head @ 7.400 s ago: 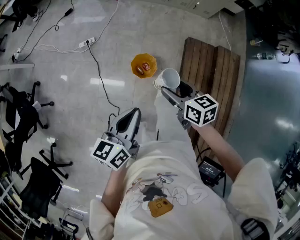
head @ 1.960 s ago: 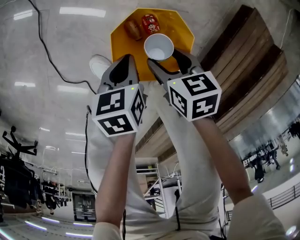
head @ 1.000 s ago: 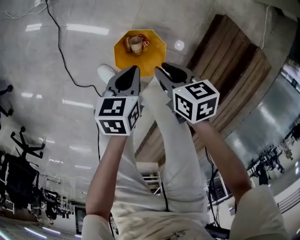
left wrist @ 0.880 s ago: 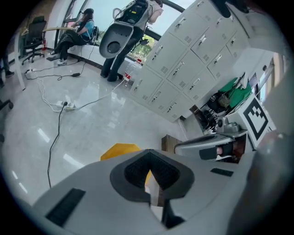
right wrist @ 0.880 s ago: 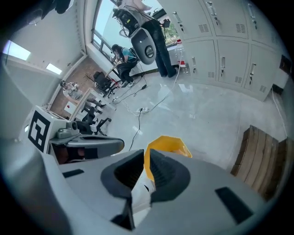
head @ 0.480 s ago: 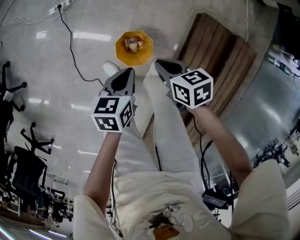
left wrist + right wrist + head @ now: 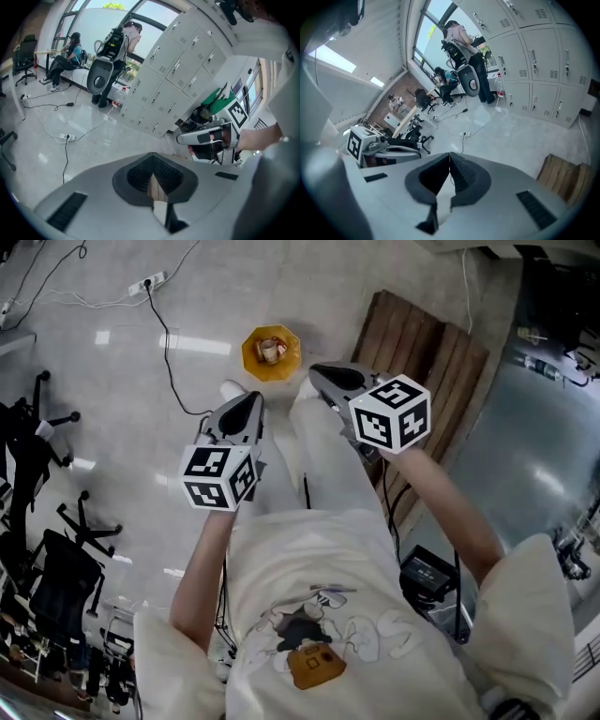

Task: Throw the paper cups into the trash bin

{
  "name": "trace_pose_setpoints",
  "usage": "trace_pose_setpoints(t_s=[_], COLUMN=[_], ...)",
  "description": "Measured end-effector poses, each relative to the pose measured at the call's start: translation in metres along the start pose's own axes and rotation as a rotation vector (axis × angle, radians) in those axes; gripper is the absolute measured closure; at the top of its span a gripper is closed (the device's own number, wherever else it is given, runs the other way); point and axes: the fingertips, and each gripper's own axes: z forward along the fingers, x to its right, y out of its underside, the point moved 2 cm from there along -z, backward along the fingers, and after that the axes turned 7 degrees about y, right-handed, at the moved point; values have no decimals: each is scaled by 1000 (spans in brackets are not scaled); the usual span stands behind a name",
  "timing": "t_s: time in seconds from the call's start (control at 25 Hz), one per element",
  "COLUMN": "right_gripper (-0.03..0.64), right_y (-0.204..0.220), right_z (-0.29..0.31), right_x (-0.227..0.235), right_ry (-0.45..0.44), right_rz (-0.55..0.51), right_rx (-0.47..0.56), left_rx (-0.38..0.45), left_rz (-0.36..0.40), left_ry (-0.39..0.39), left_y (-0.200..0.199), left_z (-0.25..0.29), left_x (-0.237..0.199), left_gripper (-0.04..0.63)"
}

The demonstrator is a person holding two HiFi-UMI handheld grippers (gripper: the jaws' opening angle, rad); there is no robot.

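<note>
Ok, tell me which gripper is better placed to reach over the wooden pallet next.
Right. The right gripper hangs beside the wooden pallet, on the pallet's side of the person's legs; the left gripper is over the floor across them. Both look shut and empty.

The trash bin (image 7: pixel 251 362) is too small in the head view to sort its contents. A paper cup (image 7: pixel 270 351) shows inside, but the reddish bits beside it cannot be told. Just below the bin, a shoe (image 7: pixel 231 390) is partly covered by the left claw (image 7: pixel 251 401). Right of the bin, the wooden pallet (image 7: pixel 427 362) loses its near side behind the right claw (image 7: pixel 317 373) and the forearm. Far left of the bin, office chairs (image 7: pixel 52 582) run off the picture's edge.
</note>
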Motion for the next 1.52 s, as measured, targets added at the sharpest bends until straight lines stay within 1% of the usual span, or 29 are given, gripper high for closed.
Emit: trace_pose_setpoints(t_s=[0.08, 0.2, 0.4, 0.6, 0.76, 0.92, 1.04, 1.12, 1.28, 1.4, 1.52], right_gripper=[607, 607, 607, 607, 607, 609, 609, 609, 609, 609, 609], right_y=[-7, -11, -12, -26, -33, -30, -28, -28, -33, -40, -36], right_z=[-22, -49, -74, -87, -112, -119, -121, -123, -127, -127, -127], right_x=[-15, -31, -58, -88, -100, -102, -104, -106, -114, -122, -131], right_ry=[-13, -14, -28, -67, -92, -64, -50, -45, -40, -59, -75], right_rz=[17, 10, -2, -55, -15, 43, 58, 52, 19, 2, -17], right_rx=[19, 43, 66, 84, 132, 158, 163, 163, 185, 195, 185], left_rx=[31, 66, 97, 153, 185, 175, 174, 183, 190, 196, 203], left_rz=[26, 61, 124, 143, 154, 147, 155, 164, 145, 150, 152], left_ry=[4, 11, 25, 46, 64, 69, 66, 59, 60, 64, 66], left_y=[-17, -38, -60, -78, -87, -81, -82, -86, -85, -87, -86], left_z=[-21, -44, -74, -102, -108, -109, -112, -115, -117, -117, -117], left_x=[14, 34, 68, 104, 132, 130, 129, 128, 126, 126, 128], left_gripper=[591, 591, 591, 591, 591, 591, 590, 590, 591, 591, 591])
